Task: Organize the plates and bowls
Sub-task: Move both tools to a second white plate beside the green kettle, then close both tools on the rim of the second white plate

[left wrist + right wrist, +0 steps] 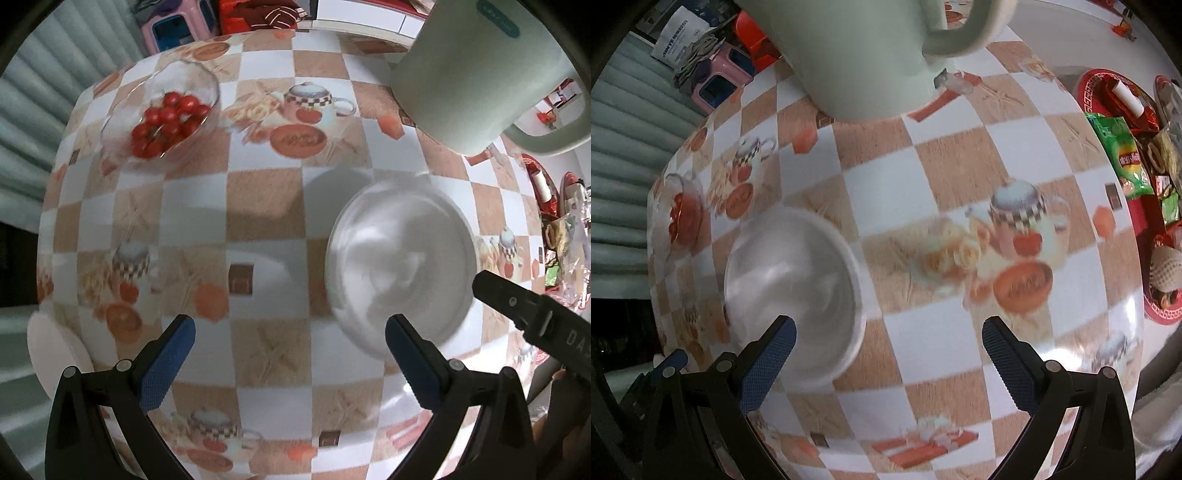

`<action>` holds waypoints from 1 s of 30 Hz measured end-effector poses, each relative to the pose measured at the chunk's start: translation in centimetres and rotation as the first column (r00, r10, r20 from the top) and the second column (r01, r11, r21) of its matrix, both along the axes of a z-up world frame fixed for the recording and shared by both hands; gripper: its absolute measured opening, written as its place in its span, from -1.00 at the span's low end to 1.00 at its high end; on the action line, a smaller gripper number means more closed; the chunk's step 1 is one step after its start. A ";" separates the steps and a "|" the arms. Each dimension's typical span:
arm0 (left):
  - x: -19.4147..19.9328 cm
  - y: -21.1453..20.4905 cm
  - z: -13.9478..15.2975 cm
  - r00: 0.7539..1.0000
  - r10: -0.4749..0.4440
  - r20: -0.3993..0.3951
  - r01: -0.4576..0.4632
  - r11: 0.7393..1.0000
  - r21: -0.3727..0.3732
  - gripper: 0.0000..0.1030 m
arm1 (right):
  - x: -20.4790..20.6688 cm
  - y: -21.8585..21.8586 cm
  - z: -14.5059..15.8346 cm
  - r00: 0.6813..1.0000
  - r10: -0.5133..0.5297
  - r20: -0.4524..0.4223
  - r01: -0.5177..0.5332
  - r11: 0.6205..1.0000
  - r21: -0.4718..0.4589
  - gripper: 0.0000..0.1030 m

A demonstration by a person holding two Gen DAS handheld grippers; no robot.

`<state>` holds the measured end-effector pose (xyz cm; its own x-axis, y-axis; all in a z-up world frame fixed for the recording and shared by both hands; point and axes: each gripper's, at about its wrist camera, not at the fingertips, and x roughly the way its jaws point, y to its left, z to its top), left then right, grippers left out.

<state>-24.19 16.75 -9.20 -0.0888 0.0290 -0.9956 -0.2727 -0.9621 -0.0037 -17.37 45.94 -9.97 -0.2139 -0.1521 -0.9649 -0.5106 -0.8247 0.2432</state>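
A white bowl (400,254) sits on the checkered tablecloth (258,206), just ahead and right of my open, empty left gripper (290,345). Its right fingertip is close to the bowl's near rim. In the right wrist view the same white bowl (792,280) lies at the lower left, by the left finger of my open, empty right gripper (888,347). A glass bowl of cherry tomatoes (166,116) stands at the far left, and it also shows in the right wrist view (681,218). The right gripper's body (535,317) enters the left wrist view at right.
A pale green kettle (480,70) stands at the back of the table, also in the right wrist view (871,55). A red tray with snack packets (1137,173) sits at the table's right edge. A white round stool (55,350) is below the left edge.
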 end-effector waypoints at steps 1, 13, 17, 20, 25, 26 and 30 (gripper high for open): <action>-0.2 0.3 -0.2 1.000 -0.003 0.000 0.003 1.000 -0.004 0.99 | -0.2 0.1 -0.2 1.000 0.001 0.002 -0.001 1.000 -0.002 0.97; -2.7 3.1 -3.2 0.997 -0.068 0.026 0.069 0.997 -0.036 0.95 | -2.0 0.8 -2.8 0.999 0.028 0.036 -0.026 0.999 -0.045 0.97; -3.2 3.9 -4.1 0.995 -0.087 0.045 0.088 0.996 -0.033 0.77 | -2.5 0.8 -3.2 0.998 0.046 0.041 -0.043 0.998 -0.050 0.89; -3.5 4.4 -4.8 0.994 -0.087 0.064 0.089 0.996 -0.029 0.41 | -2.9 0.7 -3.6 0.997 0.060 0.045 -0.057 0.996 -0.061 0.34; -3.5 5.4 -5.8 0.991 -0.091 0.094 0.092 0.996 -0.005 -0.11 | -3.1 0.7 -3.7 0.997 0.074 0.029 -0.071 0.994 -0.085 -0.27; -3.5 5.6 -5.8 0.991 -0.101 0.092 0.101 0.995 -0.002 -0.22 | -3.2 0.7 -3.8 0.996 0.081 0.027 -0.078 0.992 -0.100 -0.31; -2.8 6.6 -5.6 0.986 -0.131 0.103 0.130 0.991 0.015 -0.36 | -3.3 0.1 -3.9 0.995 0.101 0.027 -0.098 0.990 -0.104 -0.38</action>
<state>-26.99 23.39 -14.81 0.0197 0.0419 -0.9989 -0.3938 -0.9180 -0.0462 -20.67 46.07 -13.85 -0.1622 -0.2690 -0.9494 -0.4364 -0.8433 0.3136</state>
